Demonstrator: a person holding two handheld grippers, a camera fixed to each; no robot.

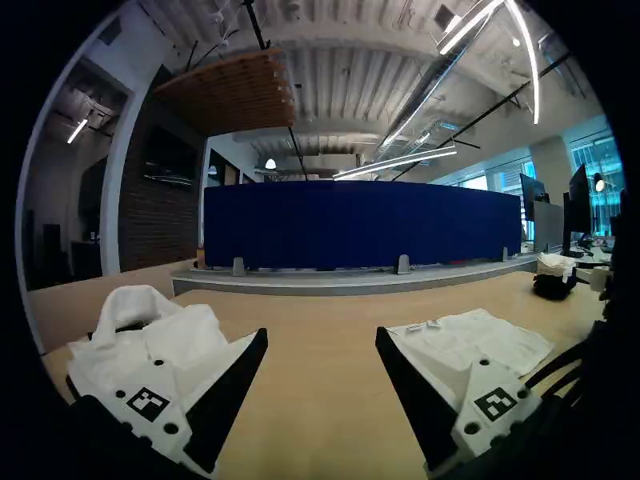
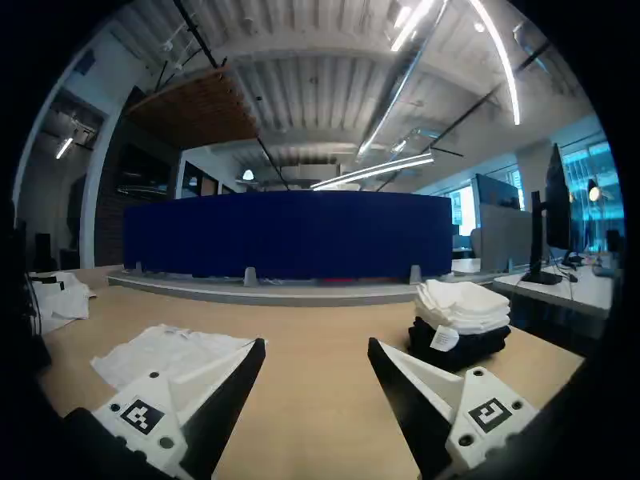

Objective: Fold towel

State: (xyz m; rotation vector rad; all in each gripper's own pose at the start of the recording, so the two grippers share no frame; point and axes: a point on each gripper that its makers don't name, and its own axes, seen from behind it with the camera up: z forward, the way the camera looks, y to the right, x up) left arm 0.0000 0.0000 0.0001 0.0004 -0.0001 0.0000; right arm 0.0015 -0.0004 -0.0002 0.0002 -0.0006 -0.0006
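A white towel (image 1: 476, 340) lies flat on the wooden table (image 1: 320, 344), ahead and to the right of my left gripper (image 1: 322, 340); in the right gripper view the same towel (image 2: 164, 352) lies ahead on the left. Both grippers hover low over the table. The left gripper is open with nothing between its fingers. My right gripper (image 2: 316, 348) is open and empty too. A crumpled pile of white cloth (image 1: 148, 328) lies behind the left gripper's left finger.
A stack of folded white towels on dark ones (image 2: 462, 320) stands on the table to the right. A blue partition (image 2: 288, 232) runs along the table's far edge. Monitors (image 2: 552, 216) stand on a desk at the right.
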